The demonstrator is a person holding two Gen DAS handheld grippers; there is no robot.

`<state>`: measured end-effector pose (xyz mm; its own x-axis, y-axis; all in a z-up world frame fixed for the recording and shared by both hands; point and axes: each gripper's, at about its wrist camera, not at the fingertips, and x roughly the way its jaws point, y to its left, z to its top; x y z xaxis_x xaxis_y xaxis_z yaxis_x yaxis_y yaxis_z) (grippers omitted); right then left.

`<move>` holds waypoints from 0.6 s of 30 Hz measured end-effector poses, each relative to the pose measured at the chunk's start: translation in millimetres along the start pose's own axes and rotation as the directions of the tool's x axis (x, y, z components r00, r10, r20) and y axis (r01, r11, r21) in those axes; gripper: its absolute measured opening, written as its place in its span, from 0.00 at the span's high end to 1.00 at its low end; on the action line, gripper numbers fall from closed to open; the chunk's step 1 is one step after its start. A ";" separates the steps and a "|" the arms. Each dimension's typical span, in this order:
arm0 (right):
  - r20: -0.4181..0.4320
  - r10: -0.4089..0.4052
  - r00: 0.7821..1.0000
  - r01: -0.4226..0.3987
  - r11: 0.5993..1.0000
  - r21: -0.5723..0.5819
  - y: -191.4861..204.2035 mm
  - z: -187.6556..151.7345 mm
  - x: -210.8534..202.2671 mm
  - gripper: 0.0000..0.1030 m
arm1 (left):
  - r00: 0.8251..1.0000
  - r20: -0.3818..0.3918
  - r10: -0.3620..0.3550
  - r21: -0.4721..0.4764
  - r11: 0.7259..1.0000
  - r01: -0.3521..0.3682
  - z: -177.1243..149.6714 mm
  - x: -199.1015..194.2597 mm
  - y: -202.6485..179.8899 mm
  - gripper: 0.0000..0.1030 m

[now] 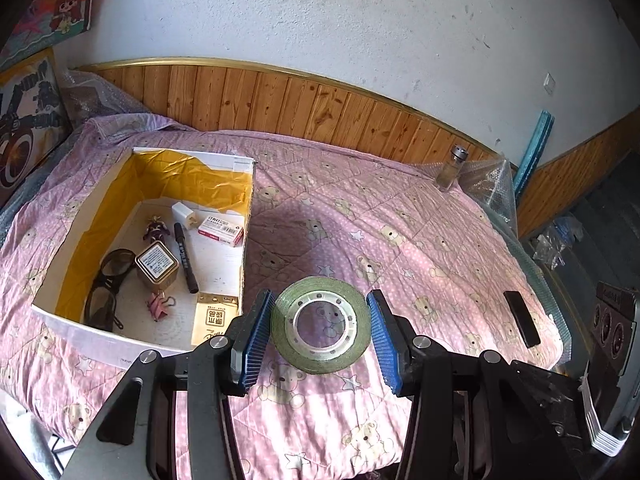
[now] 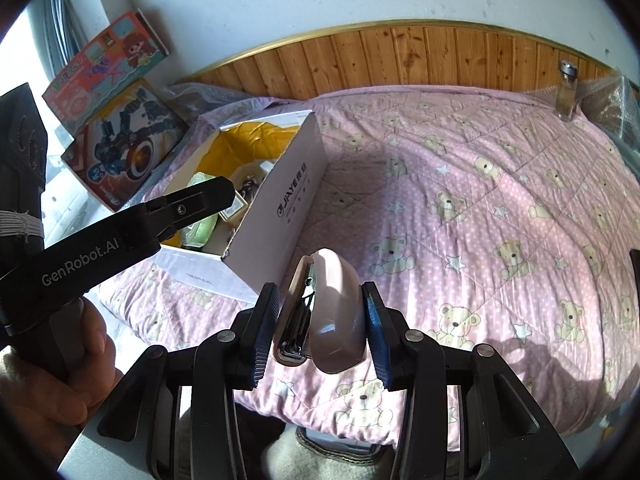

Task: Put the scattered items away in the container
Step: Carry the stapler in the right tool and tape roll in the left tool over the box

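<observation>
Left tool (image 1: 318, 330): we see its jaws set wide on either side of the tape roll (image 1: 320, 324), seemingly not gripping — the roll appears to lie flat on the bed (image 1: 420, 248), just beside the box (image 1: 244, 240).
Right tool (image 2: 320, 322): clamped on a pink stapler (image 2: 326, 316), held above the quilt — ready, we judge, for the box (image 2: 292, 200).
Still out: a black bar (image 1: 522, 324) and a glass jar (image 1: 452, 168), well apart.

A white plastered wall (image 1: 360, 20), marked with scuffs, is seen above a band of wood panelling (image 1: 320, 108) capped by a gold trim (image 2: 360, 26). A surface is covered by a pink quilt (image 1: 400, 240) printed with bears and stars. Two picture boxes (image 2: 112, 92) are leaned in the corner. Sunlight is cast across the quilt, with soft shadows.
</observation>
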<state>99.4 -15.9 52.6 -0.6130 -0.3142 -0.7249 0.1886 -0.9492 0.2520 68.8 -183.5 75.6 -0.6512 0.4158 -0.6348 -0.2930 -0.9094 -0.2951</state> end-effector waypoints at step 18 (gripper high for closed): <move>0.003 0.055 0.999 -0.054 0.994 -0.095 46.2 20.4 6.3 0.58 | 0.999 0.035 -0.024 -0.146 0.989 0.029 -20.7 -31.4 66.9 0.53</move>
<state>88.6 -61.4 72.8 -0.6044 -0.3655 -0.7078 0.2933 -0.9282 0.2289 84.2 -257.2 61.1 -0.6681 0.4369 -0.6023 -0.2065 -0.8865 -0.4140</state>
